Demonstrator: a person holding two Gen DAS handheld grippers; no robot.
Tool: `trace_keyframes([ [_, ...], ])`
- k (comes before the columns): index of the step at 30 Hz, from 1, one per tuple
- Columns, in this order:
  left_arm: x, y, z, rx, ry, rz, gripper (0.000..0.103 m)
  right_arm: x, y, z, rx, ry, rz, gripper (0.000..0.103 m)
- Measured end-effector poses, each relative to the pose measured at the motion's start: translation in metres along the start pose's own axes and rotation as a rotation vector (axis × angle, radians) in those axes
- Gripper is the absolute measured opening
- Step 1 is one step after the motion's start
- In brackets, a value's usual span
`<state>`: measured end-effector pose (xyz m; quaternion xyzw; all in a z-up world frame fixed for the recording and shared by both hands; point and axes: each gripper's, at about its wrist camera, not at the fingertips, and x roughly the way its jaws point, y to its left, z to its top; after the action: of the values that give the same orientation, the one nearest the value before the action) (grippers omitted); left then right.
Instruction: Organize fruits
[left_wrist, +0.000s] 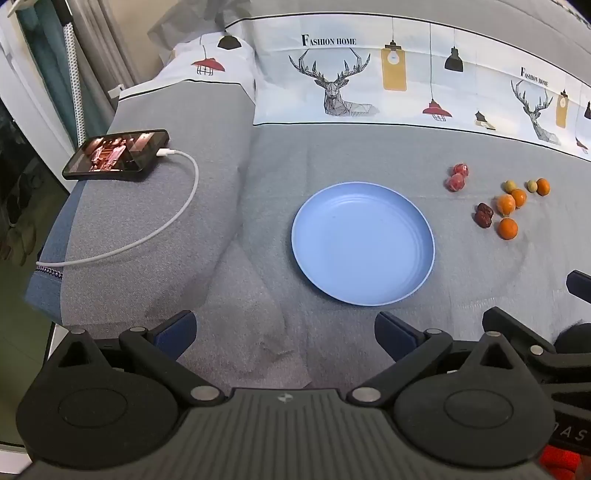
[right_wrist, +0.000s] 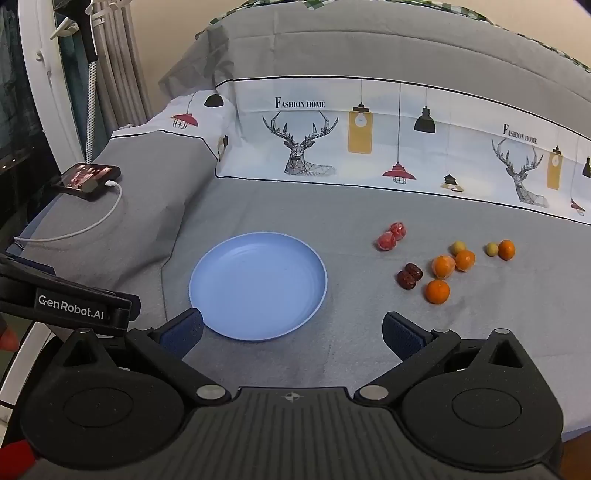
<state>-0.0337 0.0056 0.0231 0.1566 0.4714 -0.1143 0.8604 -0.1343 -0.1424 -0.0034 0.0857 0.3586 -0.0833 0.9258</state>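
Observation:
An empty light-blue plate (left_wrist: 364, 243) (right_wrist: 258, 286) lies on the grey bedspread. To its right are scattered fruits: two red ones (left_wrist: 458, 177) (right_wrist: 391, 236), two dark red dates (left_wrist: 484, 215) (right_wrist: 409, 275), several small oranges (left_wrist: 508, 229) (right_wrist: 437, 291) and two small yellow-green fruits (left_wrist: 510, 185) (right_wrist: 458, 246). My left gripper (left_wrist: 286, 334) hovers open over the cloth just in front of the plate, nothing between its blue pads. My right gripper (right_wrist: 293, 330) is open too, its left pad over the plate's near rim, the fruits ahead to the right.
A phone (left_wrist: 116, 154) (right_wrist: 86, 180) with a lit screen lies on a grey pillow at the left, a white cable (left_wrist: 177, 206) trailing from it. A printed white cloth band (left_wrist: 369, 74) crosses the back. The bed's left edge drops off by a window frame (right_wrist: 40, 92).

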Motion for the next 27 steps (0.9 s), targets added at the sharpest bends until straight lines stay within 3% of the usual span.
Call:
trace_keyframes([
  [27, 0.0015, 0.0007, 0.0009, 0.006, 0.007, 0.004, 0.103, 0.0039, 0.001, 0.001, -0.002, -0.001, 0.002, 0.102],
])
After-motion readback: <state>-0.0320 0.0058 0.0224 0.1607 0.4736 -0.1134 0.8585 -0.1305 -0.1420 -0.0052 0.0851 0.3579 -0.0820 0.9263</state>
